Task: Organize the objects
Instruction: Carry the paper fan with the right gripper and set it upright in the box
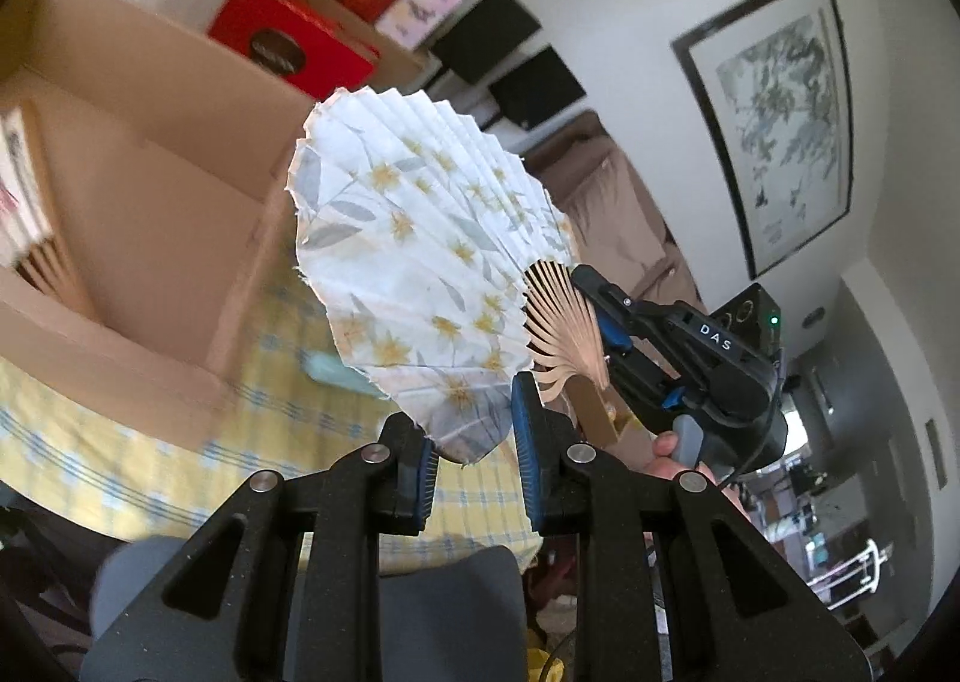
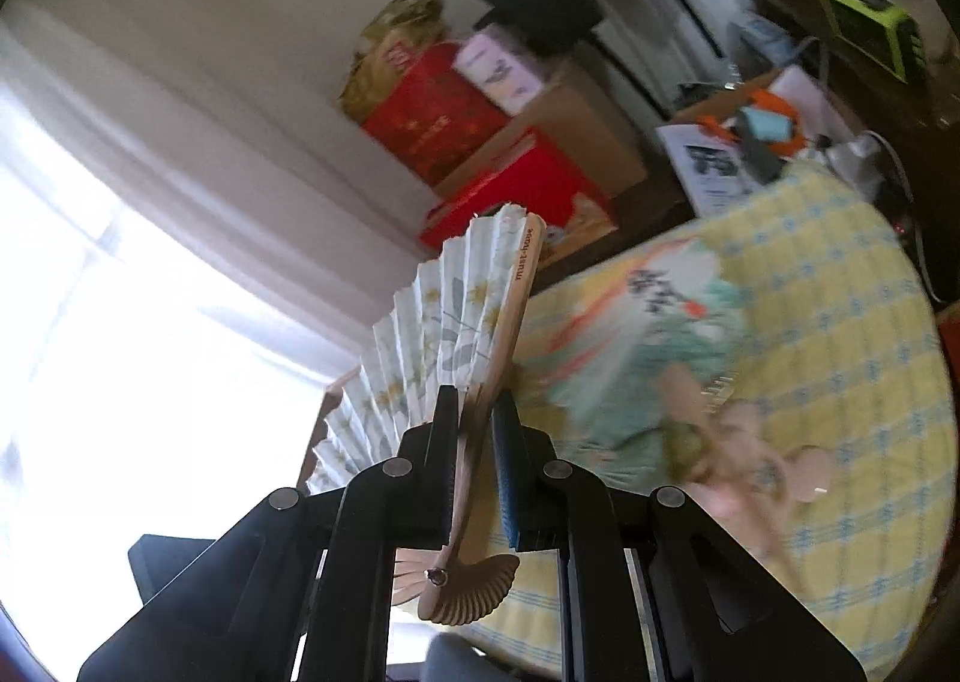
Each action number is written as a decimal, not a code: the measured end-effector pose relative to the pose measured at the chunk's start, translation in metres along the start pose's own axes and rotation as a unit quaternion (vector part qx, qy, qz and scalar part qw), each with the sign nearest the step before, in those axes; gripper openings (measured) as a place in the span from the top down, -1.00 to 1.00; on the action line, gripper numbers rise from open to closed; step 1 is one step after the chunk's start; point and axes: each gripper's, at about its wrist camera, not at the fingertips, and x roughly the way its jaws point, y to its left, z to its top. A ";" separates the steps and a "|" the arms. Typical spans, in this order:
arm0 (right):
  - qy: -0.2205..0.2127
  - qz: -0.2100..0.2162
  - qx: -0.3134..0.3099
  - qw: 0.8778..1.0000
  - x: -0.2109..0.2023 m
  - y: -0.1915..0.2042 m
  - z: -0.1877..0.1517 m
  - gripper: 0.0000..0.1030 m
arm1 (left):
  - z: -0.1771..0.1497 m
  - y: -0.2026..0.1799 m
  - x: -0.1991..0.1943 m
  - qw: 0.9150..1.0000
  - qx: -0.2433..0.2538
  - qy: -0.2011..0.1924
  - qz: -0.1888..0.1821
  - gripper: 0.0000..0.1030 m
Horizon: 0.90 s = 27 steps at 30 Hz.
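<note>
A folding paper fan (image 1: 414, 238), white with yellow flowers and wooden ribs, is spread open in the air above the table. My right gripper (image 1: 606, 322) is shut on the fan's wooden ribs near the pivot; the right wrist view shows its jaws clamping the wooden guard (image 2: 480, 430). My left gripper (image 1: 474, 448) is open, with the fan's lower paper edge sitting between its fingers, not clamped. A second fan (image 2: 648, 340) with a teal and orange print lies spread on the table, blurred.
An open cardboard box (image 1: 150, 190) stands on the yellow checked tablecloth (image 1: 252, 442) at the left. Red gift boxes (image 1: 300, 40) are stacked behind it by the wall. A pale tassel (image 2: 774, 460) lies beside the second fan. A cluttered side table (image 2: 750, 142) stands beyond.
</note>
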 end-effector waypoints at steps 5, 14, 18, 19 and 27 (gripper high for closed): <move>0.019 0.015 -0.025 0.999 0.042 0.042 -0.001 0.76 | 0.027 0.023 -0.037 0.999 -0.005 -0.029 0.014 0.60; 0.062 0.035 -0.061 0.996 0.131 0.095 -0.016 0.76 | 0.056 0.094 -0.081 0.995 -0.018 -0.055 0.079 0.64; 0.091 0.028 -0.069 0.993 0.175 0.106 -0.029 0.76 | 0.066 0.130 -0.082 0.992 -0.039 -0.053 0.103 0.64; 0.096 0.026 -0.071 0.993 0.183 0.107 -0.032 0.76 | 0.067 0.138 -0.082 0.992 -0.044 -0.052 0.106 0.64; 0.122 0.001 -0.085 0.989 0.214 0.096 -0.058 0.75 | 0.067 0.168 -0.071 0.990 -0.048 -0.035 0.131 0.64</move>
